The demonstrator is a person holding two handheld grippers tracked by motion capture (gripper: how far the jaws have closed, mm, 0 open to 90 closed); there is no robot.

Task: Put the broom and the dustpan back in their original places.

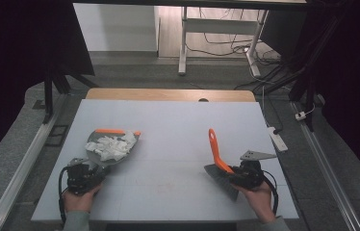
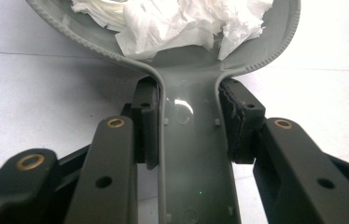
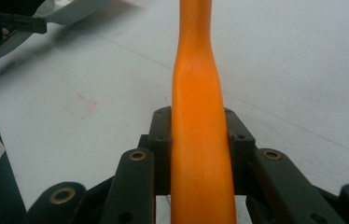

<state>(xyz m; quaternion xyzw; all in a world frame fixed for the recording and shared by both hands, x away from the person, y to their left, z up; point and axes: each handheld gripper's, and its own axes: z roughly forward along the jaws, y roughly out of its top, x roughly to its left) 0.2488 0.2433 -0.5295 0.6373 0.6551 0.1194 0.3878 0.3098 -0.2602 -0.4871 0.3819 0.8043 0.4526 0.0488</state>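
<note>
Surface: white table top [image 1: 168,144], a strip of bare wood along its far edge.
Near left: grey dustpan [image 1: 102,153] with orange trim, loaded with crumpled white paper [image 1: 112,144]; contact with the top cannot be confirmed.
Near right: brush [image 1: 220,166], orange handle raised, dark bristles at the surface.

Technician: Is any text, label, brand mark or number legible on the grey dustpan [image 2: 196,140] or on the orange brush handle [image 3: 199,140]?

Inspector: None. Both surfaces read as plain moulded plastic in the gripper views.

Technician: And the white table [image 1: 178,120] in the high view?

Inspector: No print, sign or numeral can be read on it. Faint reddish smudges appear on its surface, but they form no characters.
</note>
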